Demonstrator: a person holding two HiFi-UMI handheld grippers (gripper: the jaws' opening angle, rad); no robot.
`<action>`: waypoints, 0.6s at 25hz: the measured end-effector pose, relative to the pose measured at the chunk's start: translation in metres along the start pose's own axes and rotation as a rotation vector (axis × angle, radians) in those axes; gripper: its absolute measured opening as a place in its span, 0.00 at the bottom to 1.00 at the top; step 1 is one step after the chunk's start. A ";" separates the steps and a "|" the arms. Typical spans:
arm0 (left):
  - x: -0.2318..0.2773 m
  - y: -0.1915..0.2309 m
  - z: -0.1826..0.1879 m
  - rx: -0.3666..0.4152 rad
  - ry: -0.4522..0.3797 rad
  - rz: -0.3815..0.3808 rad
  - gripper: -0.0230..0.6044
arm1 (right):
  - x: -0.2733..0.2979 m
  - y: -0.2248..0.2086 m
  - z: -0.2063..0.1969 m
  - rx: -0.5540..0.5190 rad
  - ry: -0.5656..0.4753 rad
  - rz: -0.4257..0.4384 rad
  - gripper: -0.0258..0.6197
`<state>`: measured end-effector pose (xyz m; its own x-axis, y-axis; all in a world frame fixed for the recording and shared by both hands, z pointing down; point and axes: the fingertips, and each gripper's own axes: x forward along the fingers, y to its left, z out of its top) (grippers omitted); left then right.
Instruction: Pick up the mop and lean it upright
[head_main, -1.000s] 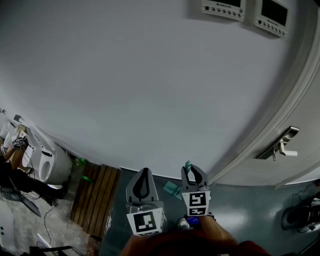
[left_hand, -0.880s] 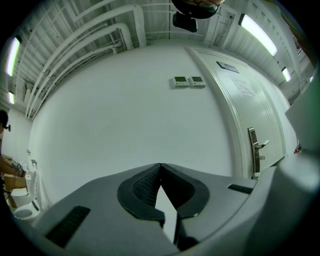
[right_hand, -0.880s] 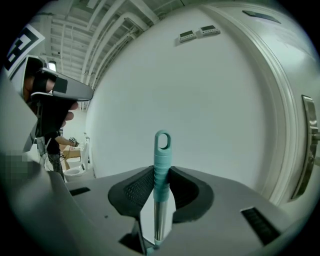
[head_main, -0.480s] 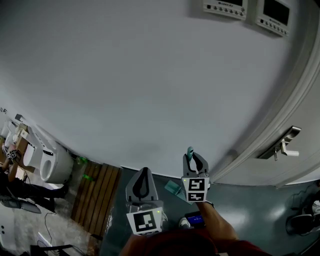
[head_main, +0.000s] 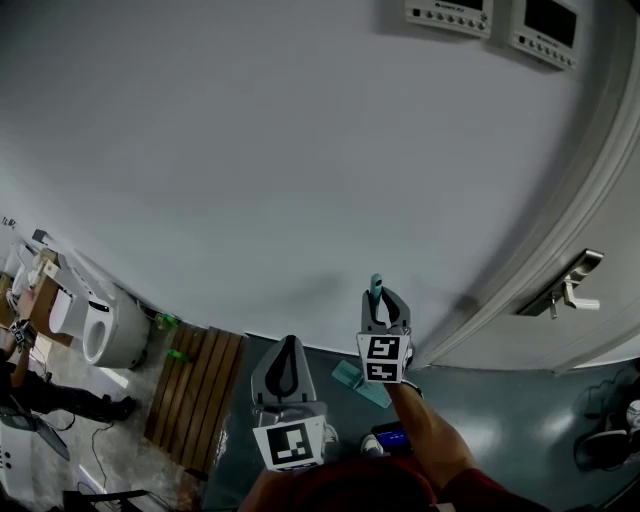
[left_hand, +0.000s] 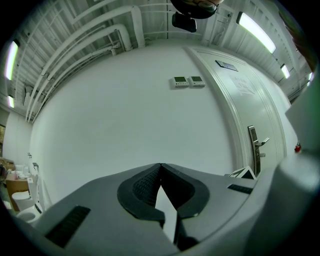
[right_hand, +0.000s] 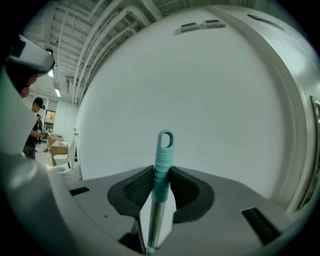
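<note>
Wall (head_main: 250, 150), plain white, behind mop (right_hand: 161, 165); dark floor (head_main: 500, 420)

Dark grey-green floor (head_main: 520, 400) at the foot of a white wall (head_main: 300, 150)

A teal mop head (head_main: 352, 380) rests on the floor just beside the base of the wall, with a small blue thing (head_main: 392, 437) near it. To the left lies a wooden slatted board (head_main: 190, 395) with two green items (head_main: 165, 322) at its far edge. White toilets (head_main: 100, 330) stand beyond on a paler stretch.
</note>
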<state>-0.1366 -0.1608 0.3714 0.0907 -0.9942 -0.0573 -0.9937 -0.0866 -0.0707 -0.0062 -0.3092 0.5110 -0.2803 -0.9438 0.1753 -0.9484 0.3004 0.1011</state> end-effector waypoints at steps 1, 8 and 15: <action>-0.001 0.000 0.001 0.001 -0.002 0.001 0.06 | 0.003 -0.001 0.000 -0.007 0.000 -0.004 0.22; -0.004 0.000 0.002 0.005 -0.003 0.001 0.06 | 0.020 -0.012 -0.002 -0.019 0.012 -0.055 0.22; -0.007 0.003 0.002 0.007 -0.004 0.007 0.06 | 0.030 -0.021 -0.002 -0.013 0.022 -0.082 0.22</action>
<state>-0.1399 -0.1538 0.3695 0.0835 -0.9946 -0.0616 -0.9939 -0.0787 -0.0771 0.0061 -0.3436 0.5164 -0.1985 -0.9620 0.1876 -0.9660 0.2244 0.1283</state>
